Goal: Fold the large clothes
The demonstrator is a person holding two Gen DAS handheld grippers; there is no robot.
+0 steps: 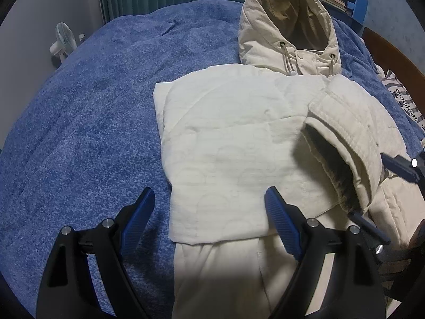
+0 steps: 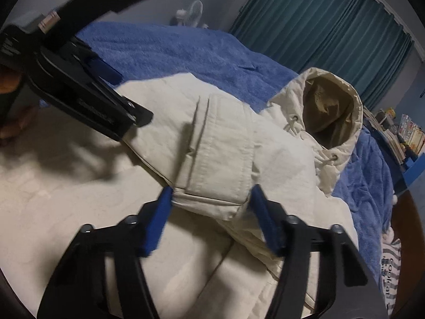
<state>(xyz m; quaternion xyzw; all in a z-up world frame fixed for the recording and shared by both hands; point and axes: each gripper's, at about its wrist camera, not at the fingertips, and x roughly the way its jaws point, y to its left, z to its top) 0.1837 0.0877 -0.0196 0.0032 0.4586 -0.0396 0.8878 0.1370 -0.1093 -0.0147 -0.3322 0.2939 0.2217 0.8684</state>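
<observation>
Cream padded hooded jacket (image 1: 239, 138): lies on the blue fleece bed cover (image 1: 79, 111), hood (image 1: 289, 26) unfolded, one side folded in. Step in hand: folding the sleeve cuff (image 2: 212, 156) across. Right gripper (image 2: 209, 199) jaws straddle the cuff, contact uncertain. Left gripper (image 1: 209, 204) jaws wide, empty. Next, likely: lay the sleeve flat.

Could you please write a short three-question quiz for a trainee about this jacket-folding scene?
1. True or false: the cream hooded padded jacket lies on a blue fleece blanket.
2. What is between the fingers of the right gripper? A) the hood B) the cuff of the folded-over sleeve C) a drawstring
3. Fill in: the left gripper hovers with its jaws ____.

Key: 1 true; 2 B; 3 open.
</observation>
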